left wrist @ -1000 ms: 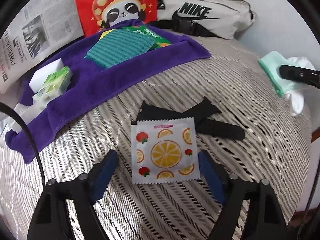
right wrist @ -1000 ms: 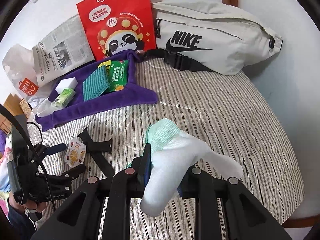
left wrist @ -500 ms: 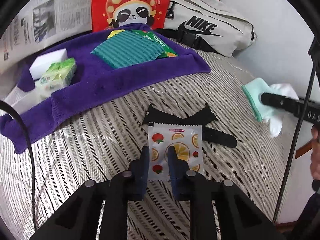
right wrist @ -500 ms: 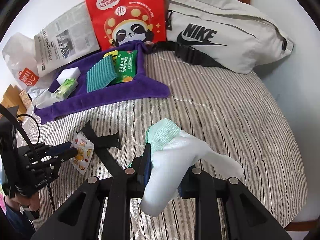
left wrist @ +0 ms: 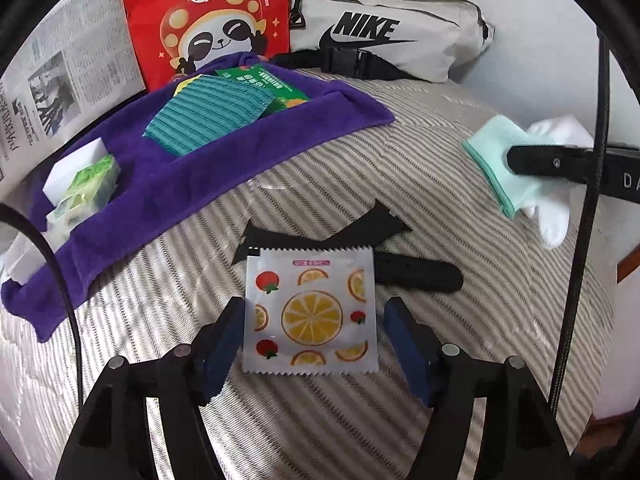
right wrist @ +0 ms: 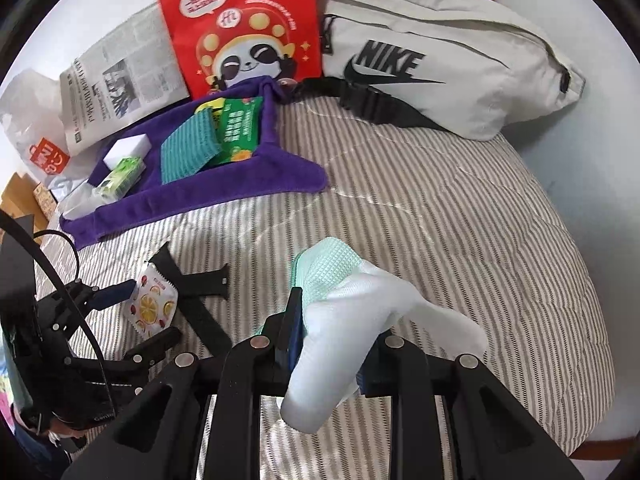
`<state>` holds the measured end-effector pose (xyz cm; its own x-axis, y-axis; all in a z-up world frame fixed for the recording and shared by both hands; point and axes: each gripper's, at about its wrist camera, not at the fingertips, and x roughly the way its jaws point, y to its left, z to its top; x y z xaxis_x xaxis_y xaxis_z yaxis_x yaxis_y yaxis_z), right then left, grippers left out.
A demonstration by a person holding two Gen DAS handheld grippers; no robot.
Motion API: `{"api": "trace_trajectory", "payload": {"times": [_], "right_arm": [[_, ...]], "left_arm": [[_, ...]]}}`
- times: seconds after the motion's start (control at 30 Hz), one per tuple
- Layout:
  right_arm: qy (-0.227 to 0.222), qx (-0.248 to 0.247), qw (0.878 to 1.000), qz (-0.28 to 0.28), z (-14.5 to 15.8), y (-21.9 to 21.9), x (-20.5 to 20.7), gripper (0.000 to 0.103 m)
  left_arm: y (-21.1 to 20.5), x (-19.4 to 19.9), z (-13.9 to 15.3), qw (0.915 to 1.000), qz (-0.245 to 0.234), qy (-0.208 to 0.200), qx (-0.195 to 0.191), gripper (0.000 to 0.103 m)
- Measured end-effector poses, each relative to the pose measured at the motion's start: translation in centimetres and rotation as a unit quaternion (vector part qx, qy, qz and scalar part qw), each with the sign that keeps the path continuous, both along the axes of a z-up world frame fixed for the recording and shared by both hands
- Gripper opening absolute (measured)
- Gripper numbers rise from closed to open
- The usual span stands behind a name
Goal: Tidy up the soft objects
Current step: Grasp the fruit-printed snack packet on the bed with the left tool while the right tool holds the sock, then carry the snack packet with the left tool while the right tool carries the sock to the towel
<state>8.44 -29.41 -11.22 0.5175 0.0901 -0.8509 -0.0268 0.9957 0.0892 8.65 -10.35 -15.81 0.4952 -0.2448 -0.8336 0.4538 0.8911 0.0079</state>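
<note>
Left gripper (left wrist: 312, 336) is opening around the fruit packet (left wrist: 311, 312) on the striped bed (left wrist: 460, 184) — not pinching yet. Right gripper (right wrist: 330, 354) squeezes a sock (right wrist: 352, 320) (white and mint). Next, I think: close gently, lift.

Striped quilt (right wrist: 460, 208) lies bare rightward; purple towel (right wrist: 224, 192) and strap (right wrist: 200, 284) crowd left.

Striped bedspread (right wrist: 460, 216) (quilted), white wall (right wrist: 600, 16) behind.
</note>
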Motion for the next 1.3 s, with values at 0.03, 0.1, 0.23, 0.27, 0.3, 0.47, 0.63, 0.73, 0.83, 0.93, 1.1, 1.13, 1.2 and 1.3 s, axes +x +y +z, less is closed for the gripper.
{"api": "trace_trajectory", "payload": {"times": [0.03, 0.1, 0.23, 0.27, 0.3, 0.47, 0.63, 0.73, 0.83, 0.93, 1.1, 1.13, 1.2, 1.3], "right_arm": [[0.0, 0.001, 1.0, -0.003, 0.0, -0.3, 0.0, 0.023], [0.001, -0.001, 1.0, -0.007, -0.1, -0.7, 0.1, 0.023], [0.002, 0.001, 1.0, -0.014, -0.2, -1.5, 0.1, 0.023], [0.002, 0.001, 1.0, -0.016, -0.3, -1.6, 0.1, 0.023], [0.002, 0.001, 1.0, -0.017, -0.3, -1.7, 0.1, 0.023], [0.005, 0.0, 1.0, -0.015, -0.5, -1.8, 0.2, 0.023], [0.003, -0.001, 1.0, -0.013, -0.4, -1.8, 0.1, 0.023], [0.002, 0.0, 1.0, -0.015, -0.3, -1.9, 0.1, 0.023], [0.003, 0.001, 1.0, -0.014, -0.4, -1.8, 0.1, 0.023], [0.005, -0.001, 1.0, -0.012, -0.5, -1.8, 0.1, 0.023], [0.002, 0.001, 1.0, -0.012, -0.3, -1.7, -0.1, 0.023], [0.001, 0.002, 1.0, -0.011, -0.3, -1.6, -0.1, 0.023], [0.0, 0.003, 1.0, -0.007, -0.3, -1.4, -0.1, 0.023], [0.0, 0.008, 1.0, -0.001, -0.4, -1.0, -0.1, 0.023]], "left_arm": [[0.0, 0.1, 0.0, 1.0, 0.002, -0.001, -0.001, 0.069], [0.0, 0.2, 0.0, 1.0, 0.0, -0.007, -0.001, 0.067], [0.1, 0.0, 0.1, 0.9999, -0.001, -0.013, -0.003, 0.055], [0.2, -0.1, 0.2, 0.9999, -0.002, -0.015, -0.003, 0.051], [0.3, -0.2, 0.2, 0.9999, -0.004, -0.013, -0.008, 0.048], [0.2, -0.4, 0.2, 0.9999, 0.0, -0.017, -0.003, 0.046], [0.6, -0.5, 0.3, 0.9999, 0.002, -0.009, -0.013, 0.034], [1.3, -0.6, 0.5, 0.9995, 0.002, 0.005, -0.032, 0.019], [2.1, -0.7, 0.5, 0.9985, 0.005, 0.016, -0.052, 0.016], [2.3, -0.9, 0.6, 0.9983, 0.006, 0.017, -0.055, 0.012], [2.9, -1.2, 1.3, 0.9979, 0.006, 0.02, -0.061, 0.011], [3.1, -1.2, 1.4, 0.9978, 0.006, 0.021, -0.062, 0.01], [3.7, -1.2, 1.5, 0.9973, 0.011, 0.024, -0.068, 0.01], [4.8, -1.2, 1.9, 0.9956, 0.025, 0.022, -0.088, 0.01]]}}
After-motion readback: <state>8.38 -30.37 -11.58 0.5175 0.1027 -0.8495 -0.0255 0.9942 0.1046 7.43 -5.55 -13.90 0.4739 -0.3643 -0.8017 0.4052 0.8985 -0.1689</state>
